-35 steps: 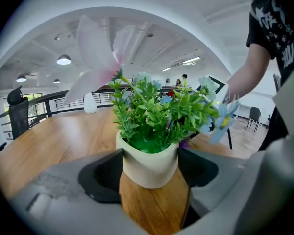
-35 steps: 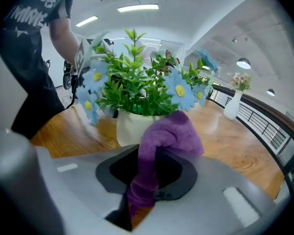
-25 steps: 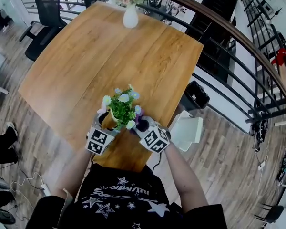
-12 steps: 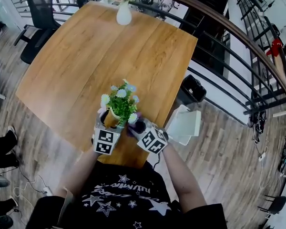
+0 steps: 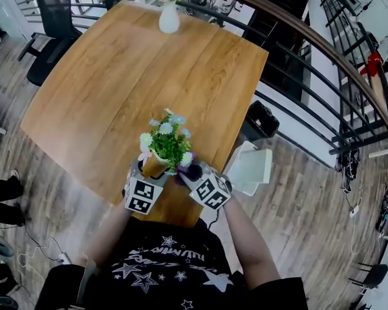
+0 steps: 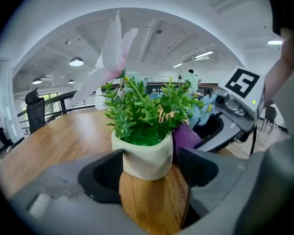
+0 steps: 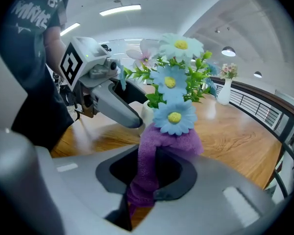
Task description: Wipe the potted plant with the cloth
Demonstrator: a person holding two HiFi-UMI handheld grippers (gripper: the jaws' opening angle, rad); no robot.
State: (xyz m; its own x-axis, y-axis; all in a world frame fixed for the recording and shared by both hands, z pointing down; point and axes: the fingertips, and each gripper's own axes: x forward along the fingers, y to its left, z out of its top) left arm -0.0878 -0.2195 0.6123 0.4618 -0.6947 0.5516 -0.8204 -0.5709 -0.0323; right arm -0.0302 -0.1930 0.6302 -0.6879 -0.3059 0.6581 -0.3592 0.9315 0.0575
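The potted plant point(image 5: 167, 143) has green leaves, pale blue and white daisies, and a cream pot on a wooden base point(image 6: 146, 158). It is near the front edge of the wooden table point(image 5: 116, 76). My left gripper point(image 5: 149, 167) is shut on the pot, one jaw on each side of it. My right gripper point(image 5: 189, 172) is shut on a purple cloth point(image 7: 159, 148). The cloth hangs up out of the jaws and presses against the plant's right side, just under a blue daisy point(image 7: 175, 117). The cloth point(image 6: 186, 137) also shows behind the pot in the left gripper view.
A white vase of flowers point(image 5: 169, 18) stands at the table's far end. A black office chair point(image 5: 50, 19) is at the far left. A dark railing point(image 5: 297, 63) runs along the right. A white seat point(image 5: 252, 168) and a black bag point(image 5: 262, 121) sit on the floor at the right.
The head view has shifted a little. Both grippers keep their holds, and the plant and cloth stay together.
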